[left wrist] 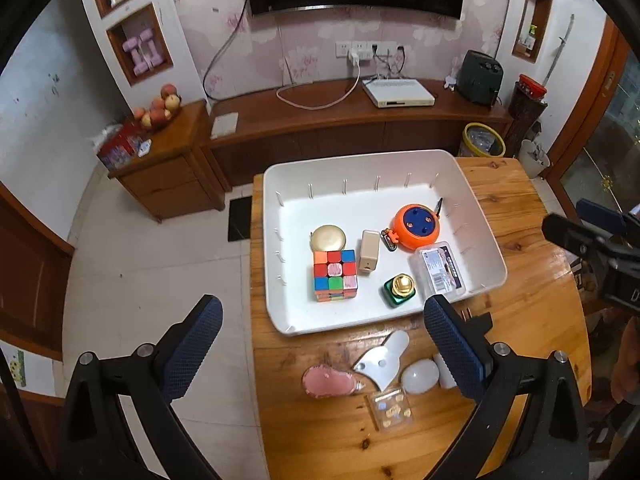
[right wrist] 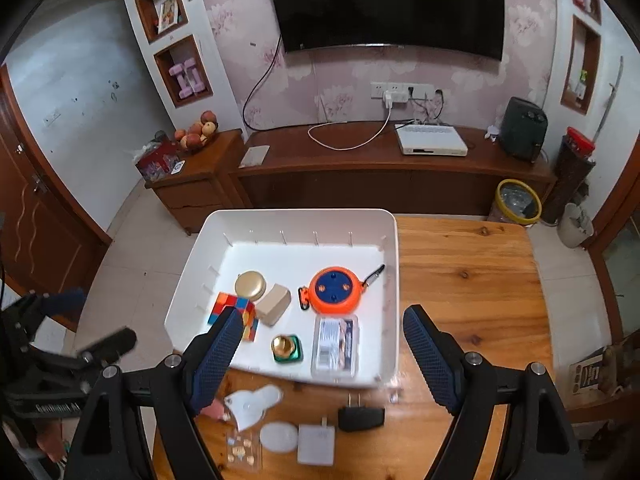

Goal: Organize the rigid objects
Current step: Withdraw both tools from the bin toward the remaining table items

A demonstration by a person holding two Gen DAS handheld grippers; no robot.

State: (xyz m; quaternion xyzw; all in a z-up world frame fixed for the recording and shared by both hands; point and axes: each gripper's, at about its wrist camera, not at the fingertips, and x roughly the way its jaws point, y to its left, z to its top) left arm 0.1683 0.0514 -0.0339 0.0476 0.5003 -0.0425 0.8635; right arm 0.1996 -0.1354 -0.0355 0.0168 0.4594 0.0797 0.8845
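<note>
The left gripper (left wrist: pixel 322 340) hangs above the near end of the wooden table (left wrist: pixel 520 216) with its jaws spread wide and nothing between them. The right gripper (right wrist: pixel 322 354) is also released, jaws apart and empty, poised over the near edge of the white tray (right wrist: pixel 192 276).

Ahead of both tools, the tray holds a puzzle cube (left wrist: pixel 335 275), a round gold tin (left wrist: pixel 329 238), a beige box (left wrist: pixel 369 251), an orange reel (left wrist: pixel 416 227) with a clip, a green and gold bell (left wrist: pixel 400 290) and a clear plastic case (left wrist: pixel 442 270). In the right wrist view the left finger (right wrist: pixel 218 354) covers part of the cube.

Below the tools, still on the table outside the tray, lie a pink oval piece (left wrist: pixel 328 380), a white flat bracket (left wrist: pixel 382 360), a white oval puck (right wrist: pixel 279 437), a small clear packet (left wrist: pixel 390 406), a white charger (right wrist: pixel 316 444) and a black plug (right wrist: pixel 360 416). Nothing blocks the way between the grippers and these items.

Beyond the table stand a wooden cabinet (right wrist: pixel 360 160) and a yellow-rimmed bin (right wrist: pixel 518 200).
</note>
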